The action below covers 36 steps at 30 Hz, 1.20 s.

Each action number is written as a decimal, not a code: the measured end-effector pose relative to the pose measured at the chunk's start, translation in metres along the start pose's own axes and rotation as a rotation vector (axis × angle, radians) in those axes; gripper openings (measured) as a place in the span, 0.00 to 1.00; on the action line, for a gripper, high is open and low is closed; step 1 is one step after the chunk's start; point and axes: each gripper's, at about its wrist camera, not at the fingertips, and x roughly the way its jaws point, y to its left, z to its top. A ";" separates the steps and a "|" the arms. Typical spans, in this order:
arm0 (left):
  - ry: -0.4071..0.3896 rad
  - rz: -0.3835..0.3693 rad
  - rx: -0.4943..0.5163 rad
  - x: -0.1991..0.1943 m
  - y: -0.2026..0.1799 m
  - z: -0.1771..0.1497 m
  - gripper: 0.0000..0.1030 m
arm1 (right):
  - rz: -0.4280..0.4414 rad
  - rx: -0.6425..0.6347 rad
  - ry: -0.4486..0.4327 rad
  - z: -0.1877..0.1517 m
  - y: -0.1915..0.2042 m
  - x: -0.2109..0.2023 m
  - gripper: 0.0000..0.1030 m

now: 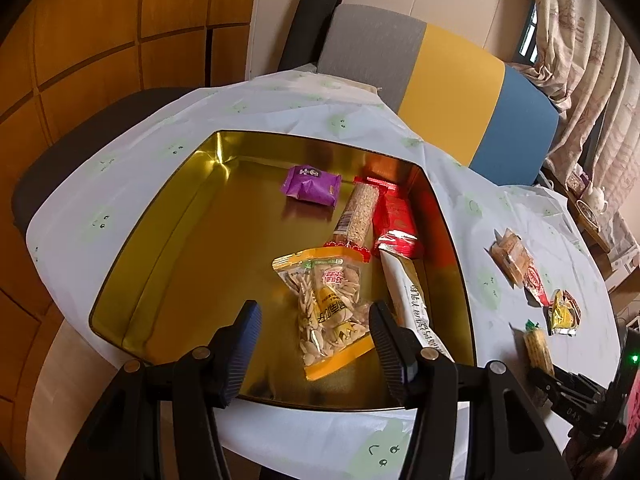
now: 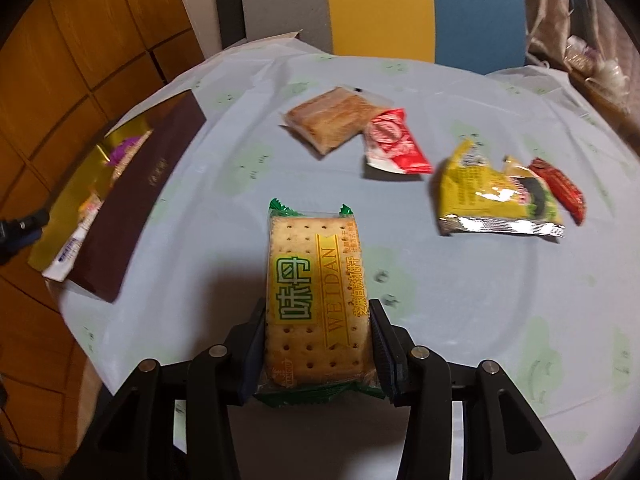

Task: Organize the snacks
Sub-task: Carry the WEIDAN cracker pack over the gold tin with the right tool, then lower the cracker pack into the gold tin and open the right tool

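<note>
From your left wrist, your left tongs (image 1: 314,344) hang spread and empty over the gold tin (image 1: 168,216), where the seed bag (image 1: 328,308) and other snacks already lie.

From your right wrist, your right tongs (image 2: 318,344) pinch the cracker pack (image 2: 316,300) by its long sides over the surface (image 2: 460,320). The tin's brown wall (image 2: 132,208) faces you on the left, probably to be cleared.

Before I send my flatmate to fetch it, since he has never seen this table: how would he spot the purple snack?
Look for the gold tin on the pale tablecloth, left of the loose snacks. Inside it, at the far end, the purple packet lies alone on bare gold. It is the only purple wrapper; its nearest neighbours are a clear sesame bar and a red packet.
</note>
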 end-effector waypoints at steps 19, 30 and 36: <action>-0.024 0.042 -0.024 -0.011 0.023 -0.007 0.55 | 0.196 -0.214 -0.089 0.068 0.100 -0.023 0.46; -0.011 0.053 -0.031 -0.009 0.031 -0.011 0.55 | 0.306 -0.399 -0.034 0.107 0.207 0.007 0.46; -0.016 0.074 -0.014 -0.012 0.031 -0.013 0.55 | 0.289 -0.440 0.042 0.107 0.237 0.047 0.49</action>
